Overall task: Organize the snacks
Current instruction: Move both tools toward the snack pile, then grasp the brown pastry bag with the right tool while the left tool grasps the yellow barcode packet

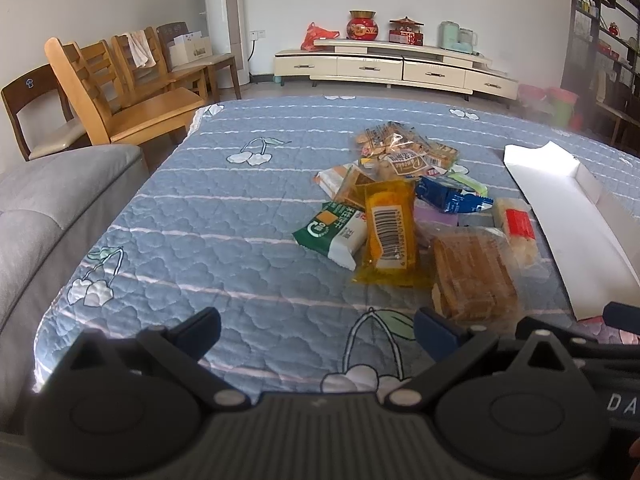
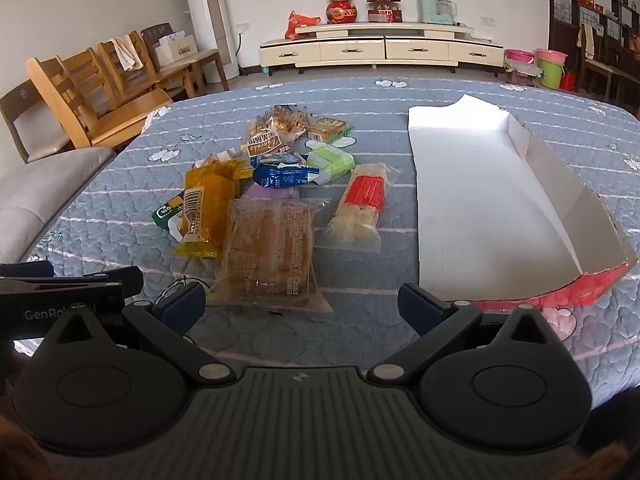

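Both claws, left claw (image 1: 316,330) and right claw (image 2: 302,302), hang wide open, holding nothing. The snack pile (image 2: 276,192) sits mid-table on a blue cherry-print quilt (image 1: 200,220), just left of an empty white cardboard tray (image 2: 480,200). Wooden chairs (image 1: 120,92) and a cream TV cabinet (image 2: 380,50) stand behind.

Quilted blue cloth (image 2: 120,208) covers the table, matt and stitched. The snack wrappers (image 2: 268,248) are glossy plastic (some clear). The box (image 2: 472,184) is matt white cardboard inside; the chairs (image 1: 132,112) are smooth wood.
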The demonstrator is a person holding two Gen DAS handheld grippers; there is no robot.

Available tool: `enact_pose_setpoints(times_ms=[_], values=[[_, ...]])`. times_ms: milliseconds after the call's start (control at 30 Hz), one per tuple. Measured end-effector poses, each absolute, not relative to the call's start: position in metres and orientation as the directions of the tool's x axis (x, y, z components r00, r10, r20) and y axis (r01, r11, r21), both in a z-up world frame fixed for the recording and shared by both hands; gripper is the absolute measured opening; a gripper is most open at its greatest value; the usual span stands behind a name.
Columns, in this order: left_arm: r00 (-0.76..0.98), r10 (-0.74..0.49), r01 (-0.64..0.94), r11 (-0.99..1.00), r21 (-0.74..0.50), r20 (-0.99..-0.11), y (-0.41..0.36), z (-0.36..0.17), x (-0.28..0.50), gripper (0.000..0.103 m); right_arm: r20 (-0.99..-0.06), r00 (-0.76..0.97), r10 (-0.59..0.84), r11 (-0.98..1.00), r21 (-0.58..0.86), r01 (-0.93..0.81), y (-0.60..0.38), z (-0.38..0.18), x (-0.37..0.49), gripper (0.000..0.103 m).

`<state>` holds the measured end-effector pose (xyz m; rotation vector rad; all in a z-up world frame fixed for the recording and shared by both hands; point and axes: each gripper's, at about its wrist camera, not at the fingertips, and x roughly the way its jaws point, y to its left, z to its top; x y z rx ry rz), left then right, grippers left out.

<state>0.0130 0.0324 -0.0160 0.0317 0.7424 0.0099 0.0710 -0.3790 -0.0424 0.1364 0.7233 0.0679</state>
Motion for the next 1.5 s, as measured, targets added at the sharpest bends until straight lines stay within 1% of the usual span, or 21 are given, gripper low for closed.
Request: enact_pose_setpoints(times_ms=[600, 1067, 1133, 1333, 1400, 1433, 1467, 1500], values=[[0.731, 0.021, -0.008, 1.000, 0.022, -0.682, 0.040, -0.023, 0.017, 0.102, -0.665, 0.739, 0.111, 0.990, 0.141, -0.023, -0.374, -0.046, 0.077, 0.103], [0.719, 0.056, -0.043, 0.998, 0.035, -0.693, 0.054, -0.031, 0.022, 0.102, -0.675, 0.724, 0.141, 0.986, 0.159, -0.043, -0.366, -0.048, 0.105, 0.103], [0.714, 0.062, -0.053, 0.998, 0.034, -0.697, 0.059, -0.033, 0.023, 0.102, -0.682, 0.714, 0.157, 0.985, 0.163, -0.061, -0.363, -0.050, 0.112, 0.103], [0.714, 0.063, -0.076, 0.997, 0.013, -0.697, 0.070, -0.035, 0.024, 0.102, -0.765, 0.620, 0.174, 0.982, 0.184, -0.048, -0.355, -0.066, 0.144, 0.103], [0.718, 0.053, -0.075, 0.997, -0.001, -0.695, 0.071, -0.034, 0.027, 0.102, -0.772, 0.612, 0.169, 0.984, 0.169, -0.058, -0.352, -0.071, 0.148, 0.103], [0.722, 0.047, -0.071, 0.997, -0.007, -0.691, 0.069, -0.032, 0.028, 0.102, -0.772, 0.614, 0.165, 0.985, 0.159, -0.065, -0.351, -0.073, 0.149, 0.099], [0.726, 0.039, -0.065, 0.998, -0.012, -0.687, 0.067, -0.031, 0.029, 0.102, -0.769, 0.615, 0.175, 0.983, 0.165, -0.074, -0.352, -0.076, 0.149, 0.089], [0.731, 0.030, -0.057, 0.998, -0.017, -0.681, 0.065, -0.030, 0.031, 0.102, -0.758, 0.627, 0.182, 0.982, 0.171, -0.079, -0.354, -0.076, 0.146, 0.089]])
